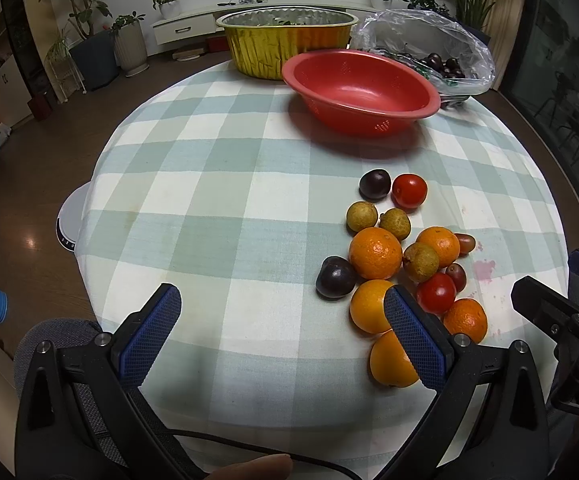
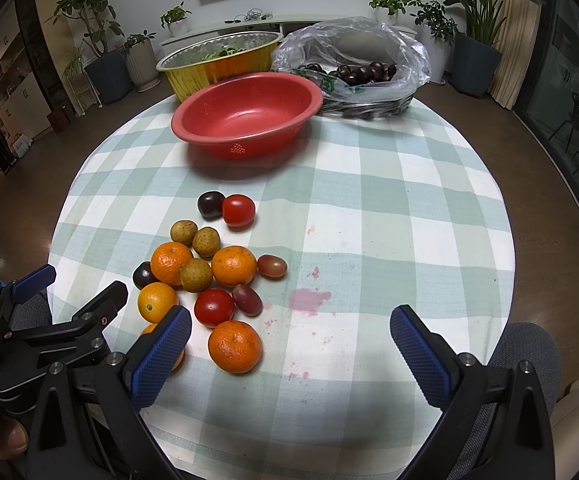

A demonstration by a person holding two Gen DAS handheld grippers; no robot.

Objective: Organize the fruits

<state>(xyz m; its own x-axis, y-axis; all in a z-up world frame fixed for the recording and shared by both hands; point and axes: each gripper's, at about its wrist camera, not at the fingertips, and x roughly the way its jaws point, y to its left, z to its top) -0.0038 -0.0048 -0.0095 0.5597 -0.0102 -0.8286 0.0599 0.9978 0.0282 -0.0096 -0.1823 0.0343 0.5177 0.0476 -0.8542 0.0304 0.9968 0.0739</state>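
Hovering wide-jawed and empty at lower frame, the left gripper (image 1: 285,332) faces loose fruit: mandarins (image 1: 375,253), tomatoes, plums, longans at right, likely awaiting the red colander (image 1: 359,90) above. Right view: right gripper (image 2: 291,340), equally spread, fruit lower left.

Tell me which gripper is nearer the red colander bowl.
Hard to call: neither is clearly nearer. The left gripper and the right gripper both hang open at the near table edge, with the fruit pile between them and the red colander bowl.
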